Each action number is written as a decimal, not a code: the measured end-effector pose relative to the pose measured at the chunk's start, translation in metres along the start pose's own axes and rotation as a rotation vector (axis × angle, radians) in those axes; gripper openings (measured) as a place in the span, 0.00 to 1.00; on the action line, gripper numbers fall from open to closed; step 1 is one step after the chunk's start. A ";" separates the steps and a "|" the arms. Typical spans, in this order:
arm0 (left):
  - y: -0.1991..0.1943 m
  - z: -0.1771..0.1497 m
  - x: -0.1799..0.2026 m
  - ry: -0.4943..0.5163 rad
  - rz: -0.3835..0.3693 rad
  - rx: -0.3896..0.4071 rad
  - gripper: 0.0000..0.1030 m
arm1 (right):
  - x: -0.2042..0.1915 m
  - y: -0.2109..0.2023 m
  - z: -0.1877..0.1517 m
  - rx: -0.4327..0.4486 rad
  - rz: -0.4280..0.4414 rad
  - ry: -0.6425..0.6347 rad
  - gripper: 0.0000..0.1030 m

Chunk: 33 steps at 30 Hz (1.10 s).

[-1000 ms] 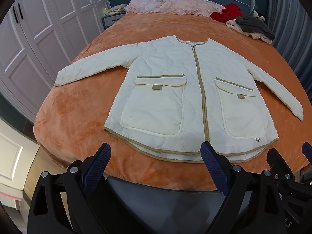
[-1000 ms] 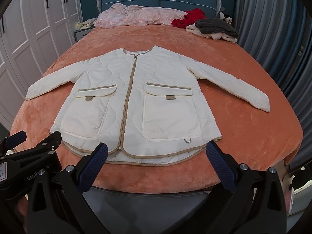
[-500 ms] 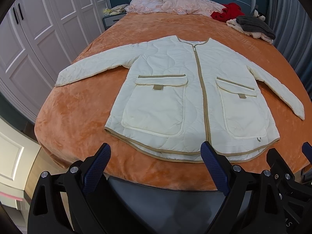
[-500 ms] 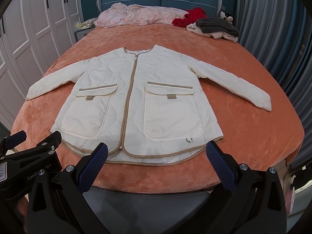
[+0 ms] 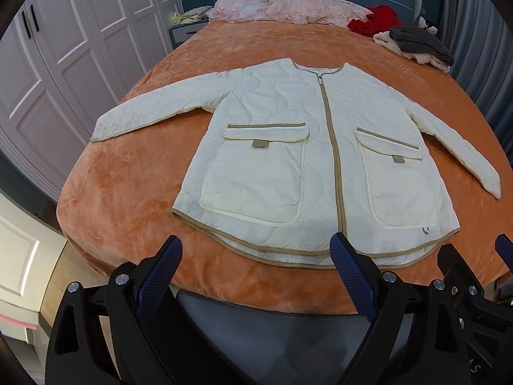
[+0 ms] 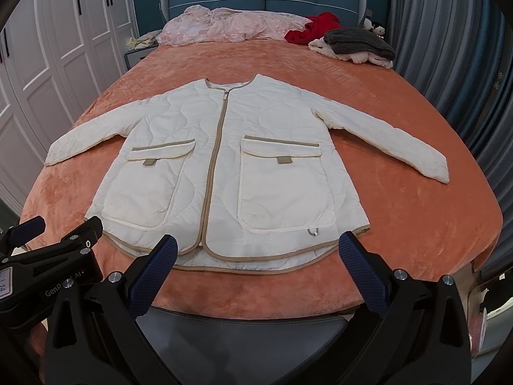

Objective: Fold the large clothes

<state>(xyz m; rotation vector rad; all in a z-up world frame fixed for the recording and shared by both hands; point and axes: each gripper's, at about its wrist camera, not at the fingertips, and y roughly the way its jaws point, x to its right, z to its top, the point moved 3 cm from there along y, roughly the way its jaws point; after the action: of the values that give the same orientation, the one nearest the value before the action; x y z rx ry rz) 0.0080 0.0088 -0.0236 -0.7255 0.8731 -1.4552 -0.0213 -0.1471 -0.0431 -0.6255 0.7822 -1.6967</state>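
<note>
A cream quilted jacket (image 5: 288, 147) with tan trim and two big front pockets lies flat, zipped, face up on the orange bedspread (image 5: 128, 186), sleeves spread to both sides. It also shows in the right wrist view (image 6: 224, 166). My left gripper (image 5: 256, 266) is open and empty, hovering just short of the jacket's hem at the foot of the bed. My right gripper (image 6: 256, 266) is open and empty, likewise in front of the hem. The left gripper shows at the right wrist view's lower left (image 6: 48, 250).
Piled clothes lie at the head of the bed: a pink heap (image 6: 231, 27), a red garment (image 6: 317, 27), a grey and cream pile (image 6: 356, 46). White wardrobe doors (image 5: 64, 64) stand left, grey curtains (image 6: 449, 48) right. A dark padded bed edge (image 6: 243, 330) lies below the grippers.
Both grippers have edged slightly forward toward the jacket's hem. The jacket has not moved and both stay open.
</note>
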 end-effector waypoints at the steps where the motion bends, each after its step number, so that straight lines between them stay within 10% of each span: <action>1: 0.000 0.000 0.000 0.000 0.000 0.000 0.87 | -0.001 0.001 0.000 -0.001 0.001 0.001 0.95; 15: 0.023 0.018 0.013 0.001 -0.014 -0.010 0.88 | 0.052 0.046 0.021 -0.028 0.028 0.124 0.95; 33: 0.111 0.080 0.003 -0.127 0.103 -0.013 0.89 | 0.380 0.211 0.074 0.053 -0.102 0.882 0.94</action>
<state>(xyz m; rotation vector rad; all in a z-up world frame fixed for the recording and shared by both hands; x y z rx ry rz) 0.1338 -0.0005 -0.0774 -0.7629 0.8108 -1.2990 0.0697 -0.5647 -0.1527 0.1705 1.3167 -2.0842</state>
